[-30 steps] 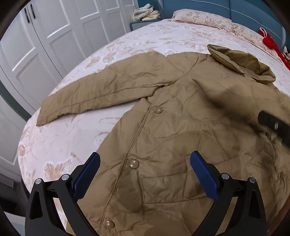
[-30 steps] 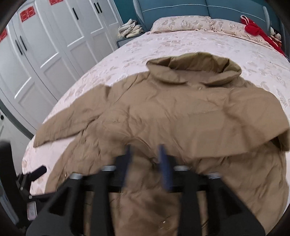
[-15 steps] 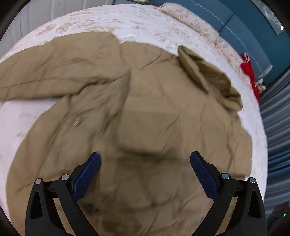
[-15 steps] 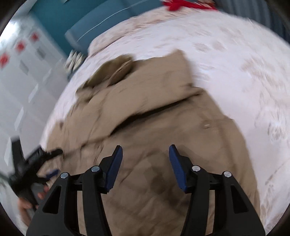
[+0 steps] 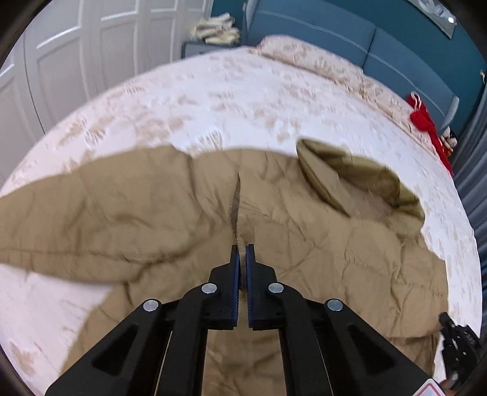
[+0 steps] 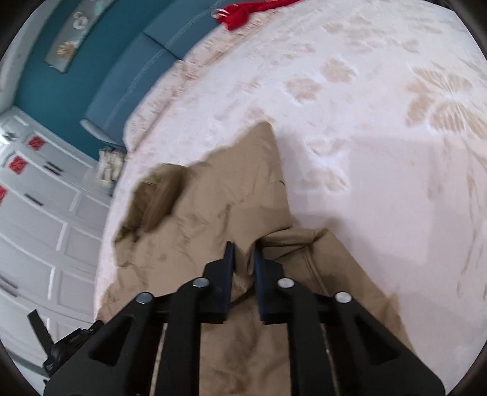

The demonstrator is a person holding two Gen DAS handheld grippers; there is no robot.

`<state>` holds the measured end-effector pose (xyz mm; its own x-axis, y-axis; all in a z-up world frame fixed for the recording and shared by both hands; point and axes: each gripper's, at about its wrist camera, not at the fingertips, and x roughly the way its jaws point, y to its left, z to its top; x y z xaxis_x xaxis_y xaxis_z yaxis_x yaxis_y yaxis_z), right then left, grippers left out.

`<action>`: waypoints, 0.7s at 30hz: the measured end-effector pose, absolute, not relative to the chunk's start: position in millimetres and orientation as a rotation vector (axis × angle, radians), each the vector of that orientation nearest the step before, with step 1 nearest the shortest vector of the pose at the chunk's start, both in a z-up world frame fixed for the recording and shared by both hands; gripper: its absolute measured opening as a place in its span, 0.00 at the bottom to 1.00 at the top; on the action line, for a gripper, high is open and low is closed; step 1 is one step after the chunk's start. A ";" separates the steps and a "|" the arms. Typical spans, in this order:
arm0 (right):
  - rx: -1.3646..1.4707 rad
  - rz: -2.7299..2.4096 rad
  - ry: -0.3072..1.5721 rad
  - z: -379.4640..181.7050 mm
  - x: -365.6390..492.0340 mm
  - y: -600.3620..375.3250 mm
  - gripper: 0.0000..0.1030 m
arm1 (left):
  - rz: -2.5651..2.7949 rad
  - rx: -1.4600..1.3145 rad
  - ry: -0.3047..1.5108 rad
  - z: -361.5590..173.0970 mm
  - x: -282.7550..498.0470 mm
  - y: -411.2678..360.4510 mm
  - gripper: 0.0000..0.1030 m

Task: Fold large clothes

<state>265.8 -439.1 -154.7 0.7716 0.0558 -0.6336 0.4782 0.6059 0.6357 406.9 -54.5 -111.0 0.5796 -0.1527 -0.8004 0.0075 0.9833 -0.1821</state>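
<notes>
A tan quilted jacket [image 5: 319, 243] lies spread on the bed, collar [image 5: 359, 179] toward the pillows and one sleeve [image 5: 76, 219] stretched out to the left. My left gripper [image 5: 242, 248] is shut on a pinched ridge of the jacket near the left shoulder. The jacket also shows in the right wrist view [image 6: 213, 219], its right sleeve folded over the body. My right gripper [image 6: 244, 248] is shut on a fold of the jacket at its right edge. The right gripper shows at the lower right of the left wrist view [image 5: 459, 344].
The bed [image 5: 213, 100] has a white and beige floral cover and pillows [image 5: 304, 58] against a blue headboard [image 5: 380, 51]. A red item [image 5: 426, 121] lies at the far right. White wardrobe doors [image 5: 76, 54] stand on the left beside a nightstand with folded cloths [image 5: 216, 29].
Both grippers were open above the jacket. They have come down and shut on its fabric, the left near the left shoulder, the right at the right edge.
</notes>
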 end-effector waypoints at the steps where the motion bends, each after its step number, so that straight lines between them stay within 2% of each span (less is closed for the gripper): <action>1: 0.872 -0.263 0.654 -149.6 264.0 -436.8 0.03 | -0.085 -0.161 0.940 -110.2 405.7 -49.9 0.01; 3: 0.769 -0.273 0.678 -144.0 262.0 -427.7 0.02 | -0.057 -0.131 0.942 -117.6 401.3 -42.8 0.01; 7: 0.675 -0.319 0.793 -171.3 264.0 -419.0 0.02 | -0.042 -0.100 1.028 -161.2 391.7 -39.0 0.02; 18: 0.495 -0.364 0.848 -189.3 273.2 -398.8 0.02 | 0.025 0.097 0.956 -180.8 376.6 -65.4 0.02; 20: 0.486 -0.372 0.856 -184.9 270.6 -396.7 0.05 | 0.037 0.135 0.945 -178.8 373.0 -69.0 0.04; 21: 0.486 -0.382 0.868 -180.6 265.2 -395.7 0.10 | 0.048 0.146 0.945 -175.0 370.4 -67.1 0.10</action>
